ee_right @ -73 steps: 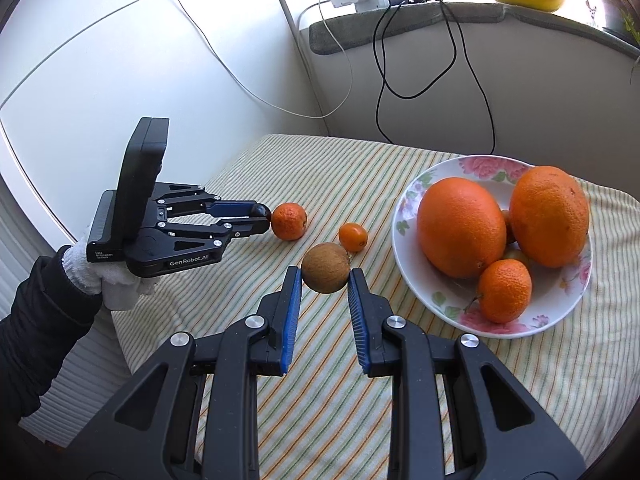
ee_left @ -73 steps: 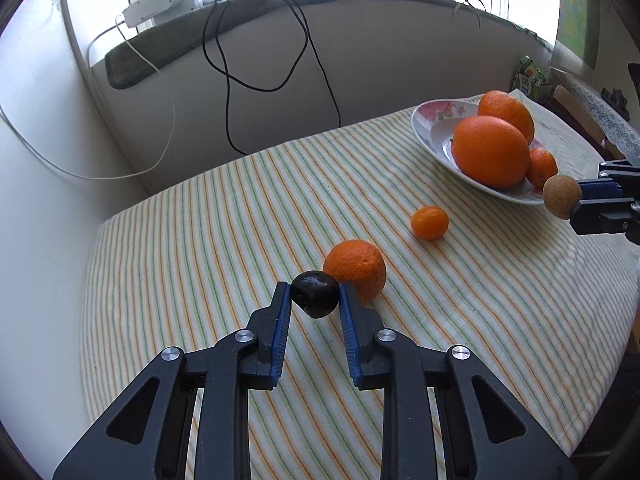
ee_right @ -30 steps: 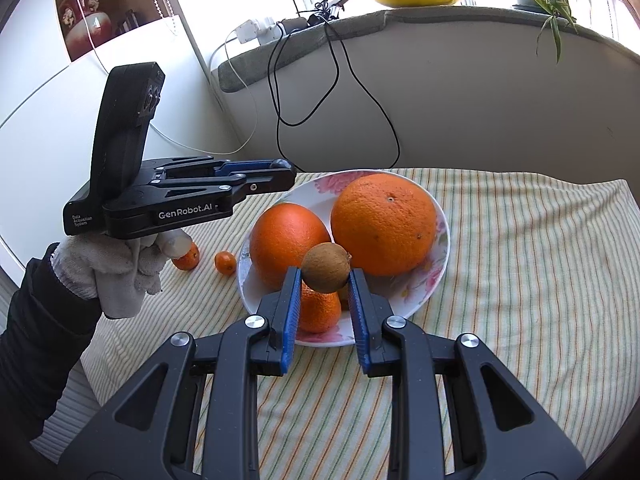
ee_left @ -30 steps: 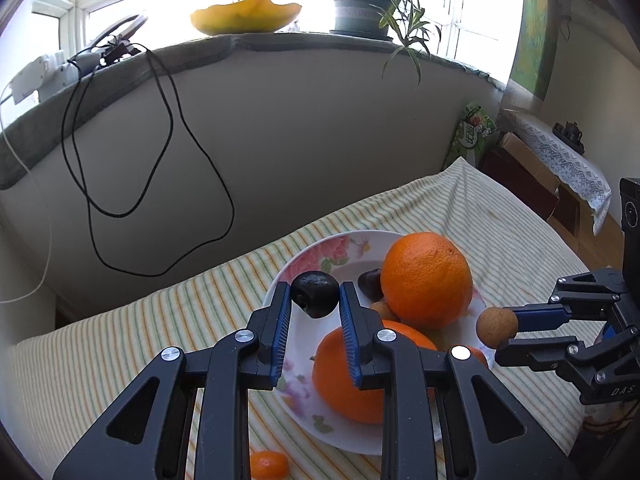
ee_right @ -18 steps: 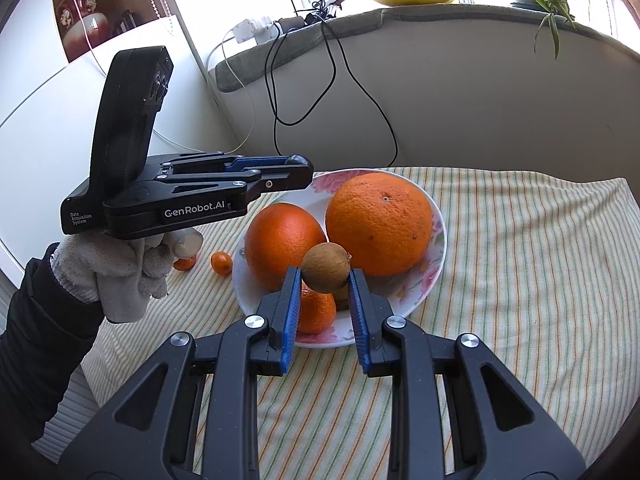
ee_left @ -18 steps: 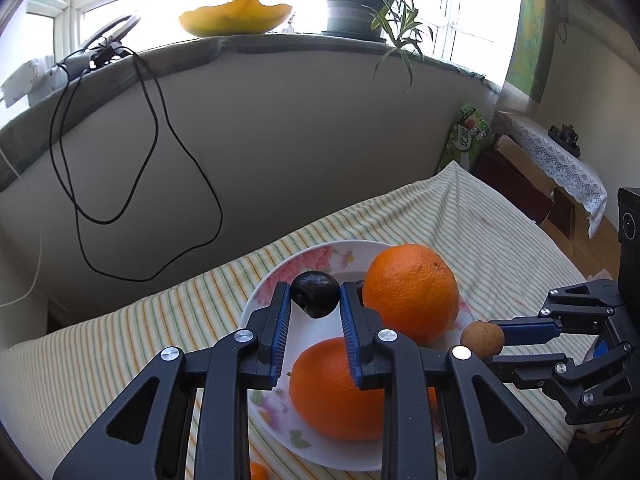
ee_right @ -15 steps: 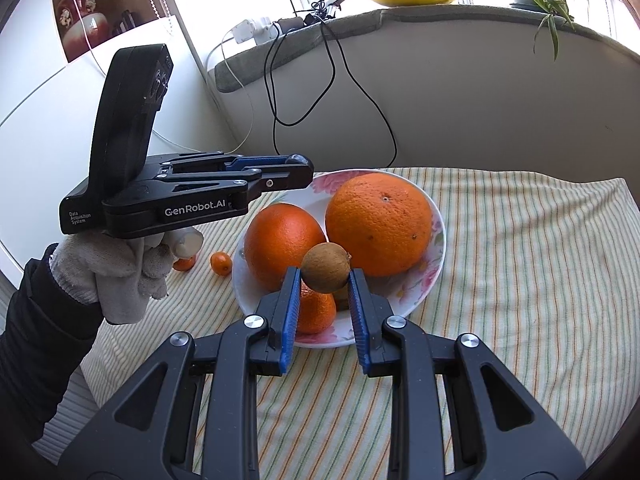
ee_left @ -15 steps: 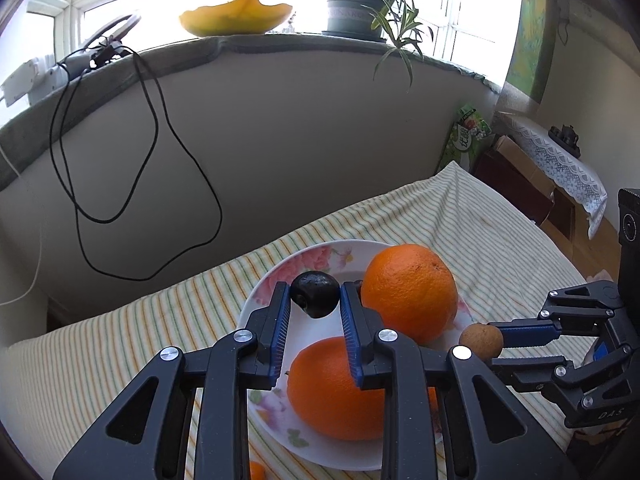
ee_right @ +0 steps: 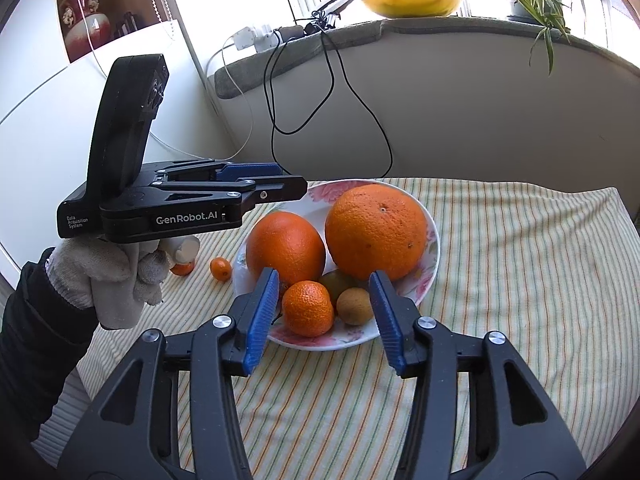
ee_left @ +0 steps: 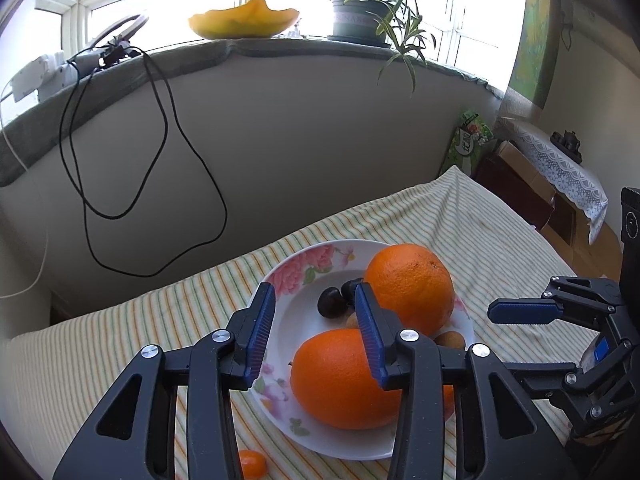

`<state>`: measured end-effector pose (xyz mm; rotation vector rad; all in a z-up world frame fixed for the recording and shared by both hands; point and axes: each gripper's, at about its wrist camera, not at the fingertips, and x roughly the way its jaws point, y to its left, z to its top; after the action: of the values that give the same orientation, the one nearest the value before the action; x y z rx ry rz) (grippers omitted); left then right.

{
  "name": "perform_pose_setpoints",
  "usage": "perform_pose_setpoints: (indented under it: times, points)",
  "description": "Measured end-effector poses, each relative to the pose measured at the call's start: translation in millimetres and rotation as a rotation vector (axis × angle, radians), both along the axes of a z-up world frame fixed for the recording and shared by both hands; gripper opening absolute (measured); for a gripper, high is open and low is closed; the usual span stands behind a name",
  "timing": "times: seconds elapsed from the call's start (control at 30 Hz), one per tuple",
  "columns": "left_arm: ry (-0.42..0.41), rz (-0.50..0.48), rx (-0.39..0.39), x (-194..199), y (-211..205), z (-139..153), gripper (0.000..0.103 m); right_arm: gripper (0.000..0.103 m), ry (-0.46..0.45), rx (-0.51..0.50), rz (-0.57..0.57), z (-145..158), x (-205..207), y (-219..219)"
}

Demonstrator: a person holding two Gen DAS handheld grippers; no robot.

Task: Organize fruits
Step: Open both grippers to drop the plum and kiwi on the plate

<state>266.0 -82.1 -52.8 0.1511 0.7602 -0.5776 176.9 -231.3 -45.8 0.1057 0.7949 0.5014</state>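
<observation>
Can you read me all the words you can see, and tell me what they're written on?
"GenRobot.AI": on the side of the left claw.
"Data Acquisition System": small print on the same claw's body.
Plant pot: faint lettering, too blurred to read.
Green packet: characters too small to read.

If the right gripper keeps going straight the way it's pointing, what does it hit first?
Probably the small fruit at the plate's near edge: the tangerine and the brown fruit lie between the opening fingers of the right gripper. Depth is unclear.

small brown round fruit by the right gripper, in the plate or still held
In the plate: the small brown round fruit lies on the flowered white plate, clear of the opening right gripper.
</observation>
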Motion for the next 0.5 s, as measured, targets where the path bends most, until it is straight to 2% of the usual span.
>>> perform_pose_setpoints:
  times: [0.03,0.2,0.27,0.37,0.47,0.5]
  points:
    - [-0.002,0.002,0.0,-1,1,1,0.04,0.058,-0.002,0.001,0.0,0,-1,0]
    - [-0.014,0.0,0.006,-8,1,5,0.04,0.06,-0.014,-0.008,0.007,3,-6,4]
    - [-0.021,0.001,0.01,-11,2,7,0.04,0.065,-0.021,-0.011,0.009,4,-8,6]
    - [-0.031,0.007,0.009,-15,3,10,0.051,0.069,-0.033,-0.02,0.009,7,-11,9]
    - [-0.038,0.011,0.012,-20,5,12,0.054,0.074,-0.043,-0.03,0.013,10,-15,12]
    - [-0.039,0.014,0.015,-22,5,13,0.059,0.078,-0.049,-0.034,0.012,11,-16,12]
